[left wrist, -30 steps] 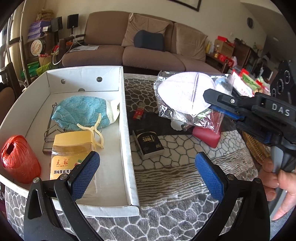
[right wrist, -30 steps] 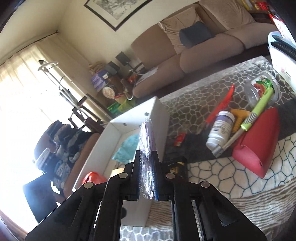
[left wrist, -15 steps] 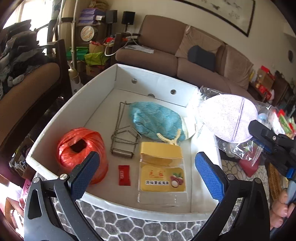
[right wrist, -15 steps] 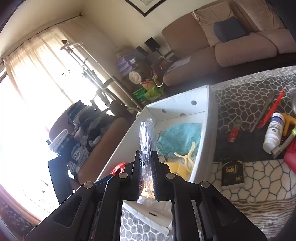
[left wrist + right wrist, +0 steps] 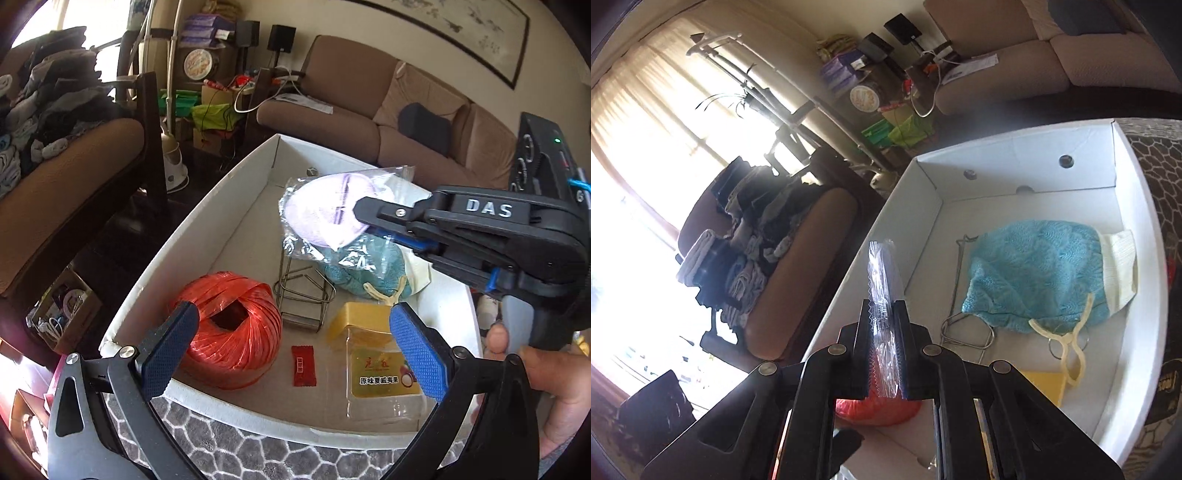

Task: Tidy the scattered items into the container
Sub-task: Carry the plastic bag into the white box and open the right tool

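A white cardboard box (image 5: 207,236) holds a red twine ball (image 5: 229,328), a wire rack (image 5: 303,295), a teal knitted cloth (image 5: 369,273), a yellow snack pouch (image 5: 380,365) and a small red sachet (image 5: 303,365). My right gripper (image 5: 364,214) is shut on a clear plastic bag with a pale round pad (image 5: 321,218), hanging over the box interior. In the right wrist view the bag (image 5: 882,295) stands edge-on between the closed jaws of the right gripper (image 5: 884,350), above the box (image 5: 1027,181). My left gripper (image 5: 295,347) is open and empty over the box's near edge.
The box sits on a table with a grey cobble-pattern cover (image 5: 240,450). A brown sofa (image 5: 388,122) stands beyond, an armchair piled with clothes (image 5: 55,140) to the left. A hand (image 5: 543,384) holds the right gripper's handle.
Both grippers swung left, from over the table clutter to over the box. The right gripper carried the bagged pad from outside the box's right wall to above its contents.
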`<action>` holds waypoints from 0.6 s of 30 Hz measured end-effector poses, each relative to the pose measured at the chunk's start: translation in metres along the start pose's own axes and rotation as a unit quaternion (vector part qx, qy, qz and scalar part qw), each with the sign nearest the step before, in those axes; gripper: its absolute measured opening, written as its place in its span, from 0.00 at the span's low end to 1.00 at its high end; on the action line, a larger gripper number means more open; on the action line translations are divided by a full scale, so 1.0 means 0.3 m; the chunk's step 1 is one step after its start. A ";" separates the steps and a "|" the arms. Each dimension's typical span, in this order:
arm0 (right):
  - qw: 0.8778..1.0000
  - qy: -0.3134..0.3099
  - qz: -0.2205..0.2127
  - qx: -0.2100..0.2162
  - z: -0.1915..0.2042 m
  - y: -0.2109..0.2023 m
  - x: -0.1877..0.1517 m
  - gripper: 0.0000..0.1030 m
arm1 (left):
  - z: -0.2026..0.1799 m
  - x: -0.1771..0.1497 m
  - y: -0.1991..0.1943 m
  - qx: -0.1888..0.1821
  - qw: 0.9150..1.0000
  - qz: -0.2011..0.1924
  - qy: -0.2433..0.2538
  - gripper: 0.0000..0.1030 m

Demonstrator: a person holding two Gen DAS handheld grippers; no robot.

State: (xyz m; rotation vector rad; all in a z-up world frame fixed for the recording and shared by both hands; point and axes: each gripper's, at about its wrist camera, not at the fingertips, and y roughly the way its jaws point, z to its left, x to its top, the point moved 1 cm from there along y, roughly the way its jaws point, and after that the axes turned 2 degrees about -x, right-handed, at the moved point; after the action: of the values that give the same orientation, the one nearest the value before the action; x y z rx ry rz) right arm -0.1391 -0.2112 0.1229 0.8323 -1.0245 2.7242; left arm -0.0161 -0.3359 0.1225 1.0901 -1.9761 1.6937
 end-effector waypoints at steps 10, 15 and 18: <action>0.996 0.044 0.071 -0.020 -0.086 0.227 -0.002 0.11 | 0.028 0.000 0.011 -0.026 0.999 0.013 -0.021 1.00; 0.994 0.041 0.090 -0.050 -0.125 0.246 -0.004 0.12 | 0.009 0.000 0.012 -0.028 0.999 0.013 -0.014 1.00; 0.992 0.024 0.102 -0.065 -0.131 0.220 0.004 0.18 | -0.001 -0.001 0.015 -0.029 0.999 0.014 -0.011 1.00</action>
State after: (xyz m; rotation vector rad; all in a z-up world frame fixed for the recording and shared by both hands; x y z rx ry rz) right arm -0.1769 -0.2368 0.0611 0.6722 -1.3288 2.7877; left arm -0.0192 -0.3357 0.1193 1.0689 -2.0495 1.6356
